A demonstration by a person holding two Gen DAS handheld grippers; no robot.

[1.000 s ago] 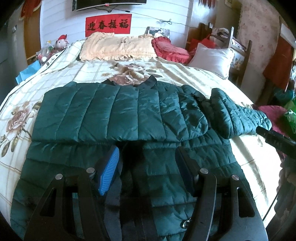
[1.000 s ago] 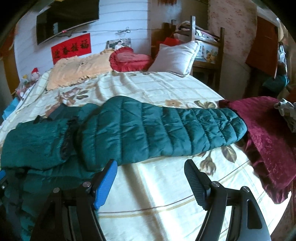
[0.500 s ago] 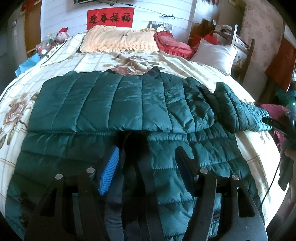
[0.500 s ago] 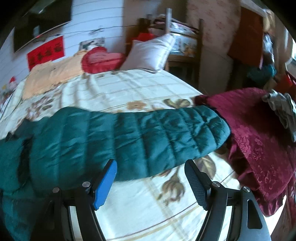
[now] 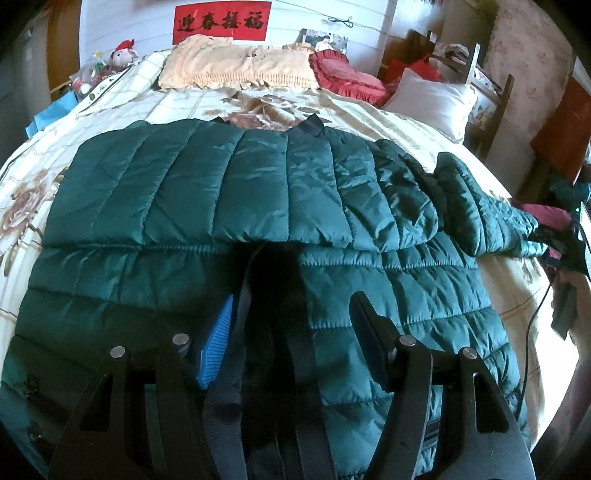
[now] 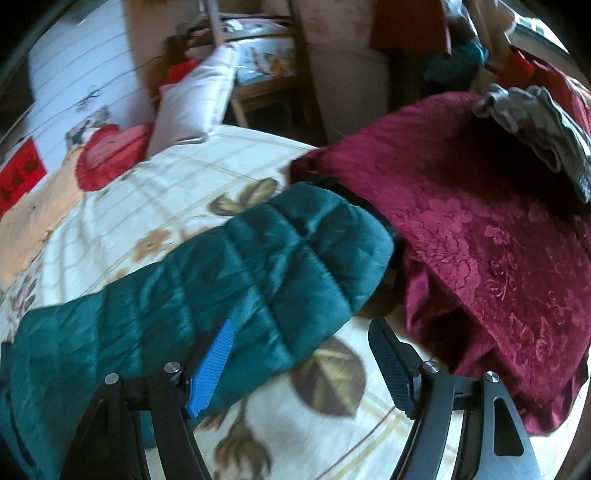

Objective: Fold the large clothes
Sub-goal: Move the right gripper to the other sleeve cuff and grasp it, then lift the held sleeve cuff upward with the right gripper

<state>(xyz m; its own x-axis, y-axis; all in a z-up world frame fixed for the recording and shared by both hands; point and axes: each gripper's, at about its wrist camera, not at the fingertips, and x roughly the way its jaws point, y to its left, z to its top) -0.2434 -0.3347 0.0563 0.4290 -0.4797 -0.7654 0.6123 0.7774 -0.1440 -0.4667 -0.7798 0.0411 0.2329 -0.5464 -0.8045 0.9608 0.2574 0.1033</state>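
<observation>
A small stuffed toy in a red hat [image 5: 123, 55] is sitting at the far left corner of the bed with the cream floral checked bedspread [image 5: 369, 114]. Right of it, a red paper banner with black Chinese characters [image 5: 221, 23] is hanging on the white wall; the characters are showing clearly enough to see but not to read with confidence. Below it, a peach frilled pillow [image 5: 236, 66] is lying at the head of the bed, with a red ruffled cushion [image 5: 347, 75] and a plain white pillow [image 5: 430, 101] to its right.

A large dark green quilted puffer jacket [image 5: 221, 184] is lying spread across the bed, one sleeve folded flat over its chest. The left gripper [image 5: 291, 328] is hovering over the jacket's lower front, its jaws standing partly apart around the dark open placket; whether the pads are touching the fabric cannot be told.

Further right, the jacket's other sleeve [image 6: 258, 266] is stretching out toward the bed's edge, its cuff touching a dark red patterned blanket [image 6: 498, 229]. The right gripper [image 6: 301, 363] is hovering above that sleeve near the cuff, jaws standing wide and gripping nothing. A grey crumpled garment [image 6: 546, 122] is resting on the blanket. The right wrist view is blurring.
</observation>
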